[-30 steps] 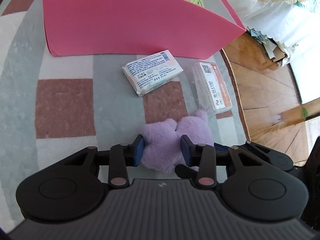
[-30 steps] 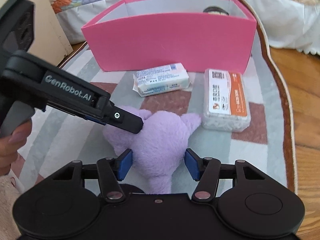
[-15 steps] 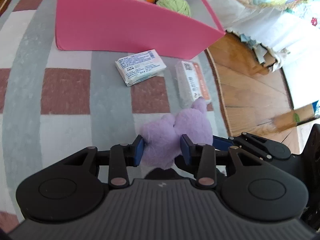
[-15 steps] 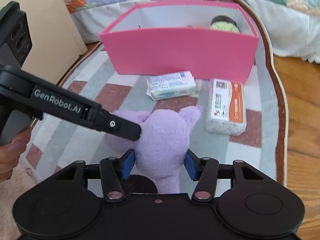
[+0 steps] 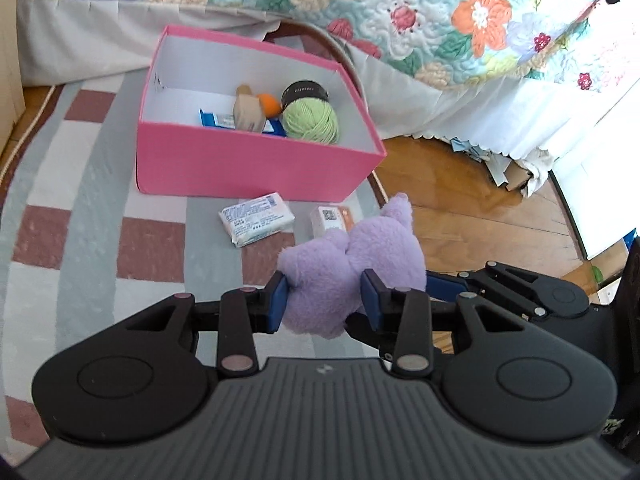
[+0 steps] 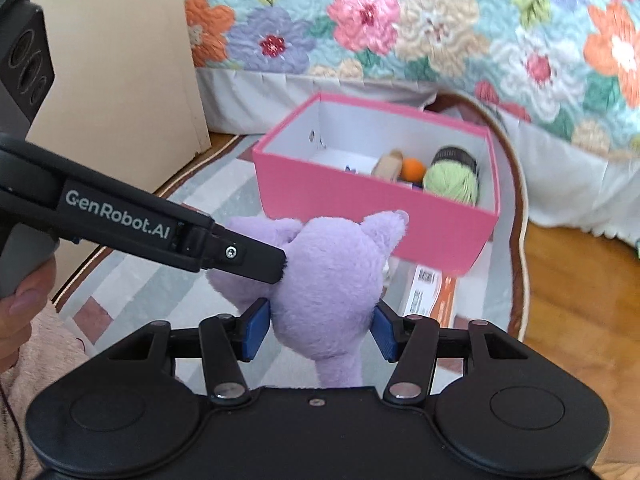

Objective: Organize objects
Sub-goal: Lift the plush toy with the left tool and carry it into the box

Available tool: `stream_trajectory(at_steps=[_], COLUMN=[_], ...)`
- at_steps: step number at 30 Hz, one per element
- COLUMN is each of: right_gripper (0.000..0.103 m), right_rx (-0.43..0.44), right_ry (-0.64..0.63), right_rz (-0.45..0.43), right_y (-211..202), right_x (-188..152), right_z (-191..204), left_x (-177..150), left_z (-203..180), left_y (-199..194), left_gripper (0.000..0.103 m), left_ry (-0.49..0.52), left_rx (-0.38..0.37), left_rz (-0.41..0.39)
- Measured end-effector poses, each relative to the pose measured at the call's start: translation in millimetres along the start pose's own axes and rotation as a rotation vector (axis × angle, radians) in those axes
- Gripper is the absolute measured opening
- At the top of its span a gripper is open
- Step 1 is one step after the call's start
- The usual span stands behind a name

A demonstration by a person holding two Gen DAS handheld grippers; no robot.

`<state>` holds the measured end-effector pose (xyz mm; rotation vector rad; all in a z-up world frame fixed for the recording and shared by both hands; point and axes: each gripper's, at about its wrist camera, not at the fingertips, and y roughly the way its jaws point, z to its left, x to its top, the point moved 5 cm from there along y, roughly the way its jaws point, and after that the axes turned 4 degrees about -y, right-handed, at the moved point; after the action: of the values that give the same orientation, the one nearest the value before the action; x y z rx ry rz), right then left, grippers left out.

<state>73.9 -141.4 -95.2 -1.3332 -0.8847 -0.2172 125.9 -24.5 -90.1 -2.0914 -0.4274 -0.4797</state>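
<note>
Plush toy (image 5: 352, 276) clamped between both grippers' fingers (image 5: 277, 300).

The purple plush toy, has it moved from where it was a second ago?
Yes. The purple plush toy has been lifted off the rug; it now overlaps the pink box in the right wrist view.

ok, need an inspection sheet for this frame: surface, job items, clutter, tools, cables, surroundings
Surface: striped, checked rug on wood floor.
Job's things: purple plush toy held off the rug; pink box open, holding green yarn ball, orange ball, wooden block; white packet and orange-labelled pack on the rug before the box.
Clutter: papers under the bed skirt.
Tools: left tool and right tool both clamp the plush.
Cables: nothing seen.
Surroundings: floral quilt, beige board.
</note>
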Motion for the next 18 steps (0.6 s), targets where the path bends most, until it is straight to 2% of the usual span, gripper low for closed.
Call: stream_trajectory(at_steps=[4,9,18], right_gripper=[0.06,0.06,0.06], right_rx=[0.02,0.029,0.024], right_ry=[-0.011,-0.021,-0.027], right_rz=[0.019,-0.016,-0.065], right_y=[-13.7,-25.4,-22.5], right_x=[16.7,32.1,59.0], right_z=[-0.8,-2.5,-10.1], left_x=[14.1,32.3,61.2], left_z=[-10.0,-19.0,-27.4], left_y=[-16.8,-33.6,-39.4], left_gripper=[0.038,0.038,0.038], left_ry=[0.027,0.042,0.056], left_rx=[-0.002,-0.016,0.018], left_rz=[-0.016,-0.052,-0.069])
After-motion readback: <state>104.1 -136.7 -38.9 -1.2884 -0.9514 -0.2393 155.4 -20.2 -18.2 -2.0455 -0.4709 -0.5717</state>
